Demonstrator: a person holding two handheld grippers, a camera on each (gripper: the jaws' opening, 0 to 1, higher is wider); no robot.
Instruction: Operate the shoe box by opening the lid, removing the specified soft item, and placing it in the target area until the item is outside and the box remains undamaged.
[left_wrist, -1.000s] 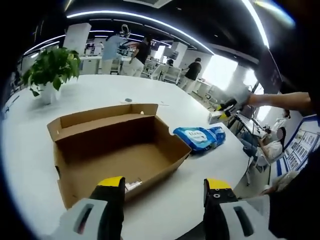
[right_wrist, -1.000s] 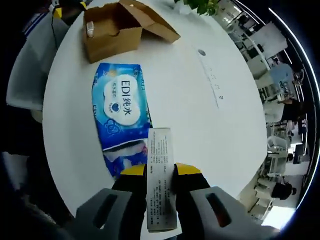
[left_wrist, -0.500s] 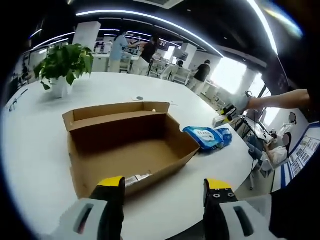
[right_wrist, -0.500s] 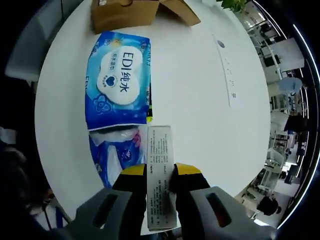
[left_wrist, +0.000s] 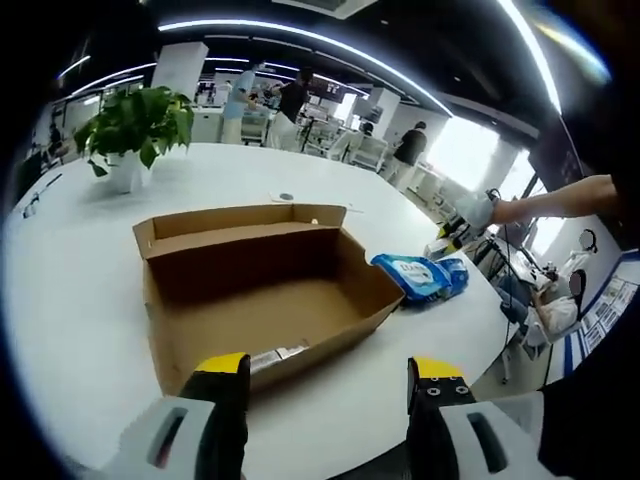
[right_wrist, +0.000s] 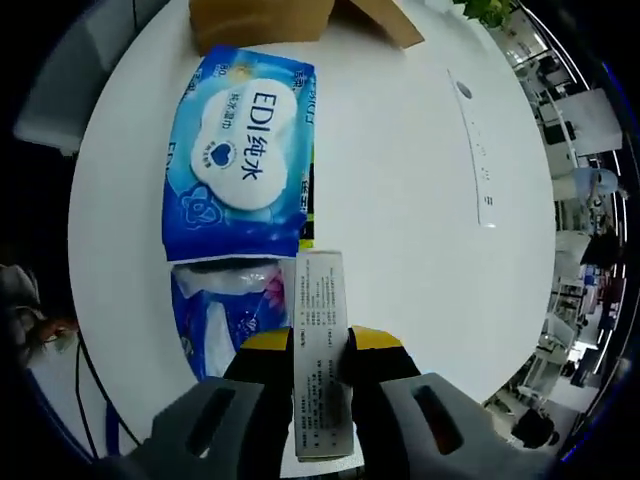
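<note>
The open cardboard shoe box (left_wrist: 262, 290) lies on the white round table (left_wrist: 70, 300), lid flap standing at its far side; a small item rests inside near the front wall. My left gripper (left_wrist: 325, 375) hangs open just in front of the box. Blue wet-wipe packs (left_wrist: 420, 276) lie right of the box. Over them, my right gripper (right_wrist: 320, 345) is shut on a small white printed carton (right_wrist: 320, 350), seen from the left gripper view (left_wrist: 447, 232) at a person's outstretched arm. The blue pack (right_wrist: 243, 150) and a second pack (right_wrist: 225, 305) lie below the carton; the box corner (right_wrist: 262, 20) shows at the top.
A potted plant (left_wrist: 135, 130) stands at the table's far left. A thin white strip (right_wrist: 478, 150) and a small dark disc (left_wrist: 286, 197) lie on the table. Several people stand in the background office. The table's edge (right_wrist: 110, 130) is close to the packs.
The right gripper with the carton has moved closer over the blue packs, the box sliding out of its view. The left view shifted slightly; the box itself has not moved.
</note>
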